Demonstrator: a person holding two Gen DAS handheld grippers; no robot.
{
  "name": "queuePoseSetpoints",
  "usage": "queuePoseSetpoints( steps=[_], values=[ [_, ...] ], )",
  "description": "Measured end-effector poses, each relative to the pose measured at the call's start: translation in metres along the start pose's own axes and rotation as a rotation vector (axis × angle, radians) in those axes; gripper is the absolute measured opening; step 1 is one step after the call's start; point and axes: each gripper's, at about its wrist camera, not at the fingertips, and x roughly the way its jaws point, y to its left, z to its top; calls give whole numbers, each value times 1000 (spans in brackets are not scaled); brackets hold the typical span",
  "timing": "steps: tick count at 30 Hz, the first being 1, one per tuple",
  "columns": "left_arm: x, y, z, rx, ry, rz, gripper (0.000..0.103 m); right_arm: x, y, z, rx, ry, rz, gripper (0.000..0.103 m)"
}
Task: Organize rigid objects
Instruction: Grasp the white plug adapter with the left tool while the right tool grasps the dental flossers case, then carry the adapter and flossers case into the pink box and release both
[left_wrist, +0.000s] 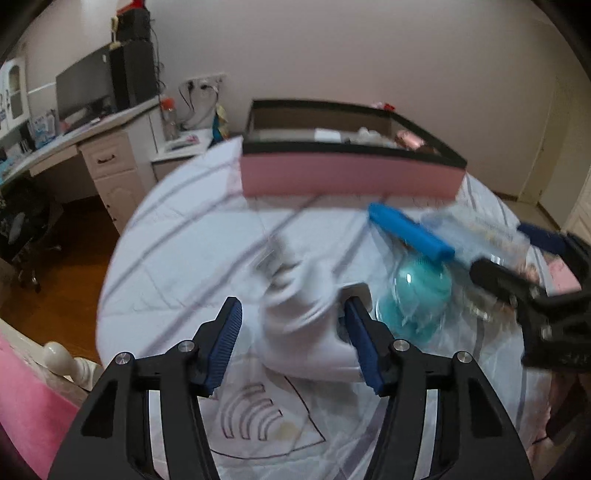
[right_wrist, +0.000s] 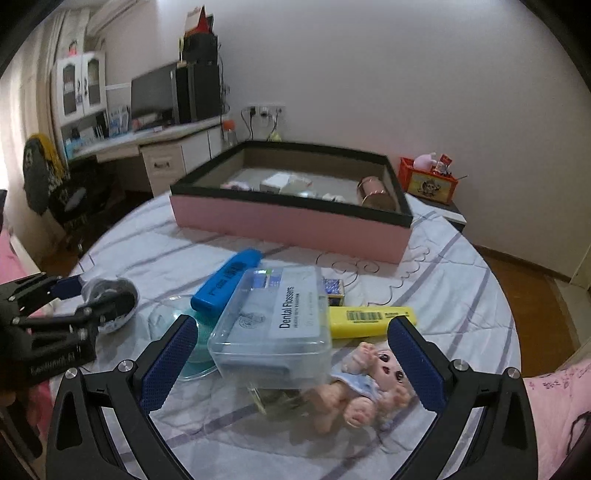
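Nearest the right wrist camera, the right claw (right_wrist: 291, 358) stands wide open on either side of a clear plastic floss box (right_wrist: 271, 325) labelled "Dental Flossers", which lies on the striped bed sheet (right_wrist: 443, 280). The box looks light and stiff with smooth, probably slippery walls; its two long sides seem the best hold. Just beside it lie a small doll (right_wrist: 369, 384), a yellow case (right_wrist: 371, 319), a blue case (right_wrist: 225, 280) and a clear dish (right_wrist: 173, 314).

To the left, the left claw (left_wrist: 291, 343) is also open, its fingers flanking a white rounded object (left_wrist: 306, 325) on the bed; motion blur hides what it is, and contact cannot be judged. It looks smooth and hard, so a grip across its narrower body should suit.

Farther off sits the pink tray (right_wrist: 288, 221) with a black rim, already holding a copper tin (right_wrist: 375, 194), a white box (right_wrist: 275, 181) and some smaller items too blurred to name. Beyond stands an orange crate (right_wrist: 428, 181) with toys.
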Motion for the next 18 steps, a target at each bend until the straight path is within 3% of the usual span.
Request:
queuePoseSetpoints(
  steps=[2,4,7,11,13,15,18],
  values=[
    [4,2,-5,-12,14,-2,67,5,-4,0,11,20,13,88],
    [5,4,-6,-14,18,5,72,11,-6,0,7,43,19,67],
    [7,9,-5,-40,18,-20,82,18,-4,2,-28,70,9,65],
    [10,9,-3,-35,15,-10,83,29,-4,5,-44,99,21,65],
    [10,8,-2,-31,11,-20,75,30,-4,5,-43,99,32,63],
    [10,8,0,-29,-2,-36,50,28,-7,4,-31,93,50,63],
    [8,6,1,-28,-18,-31,50,24,-13,3,-2,79,77,61]
  ],
)
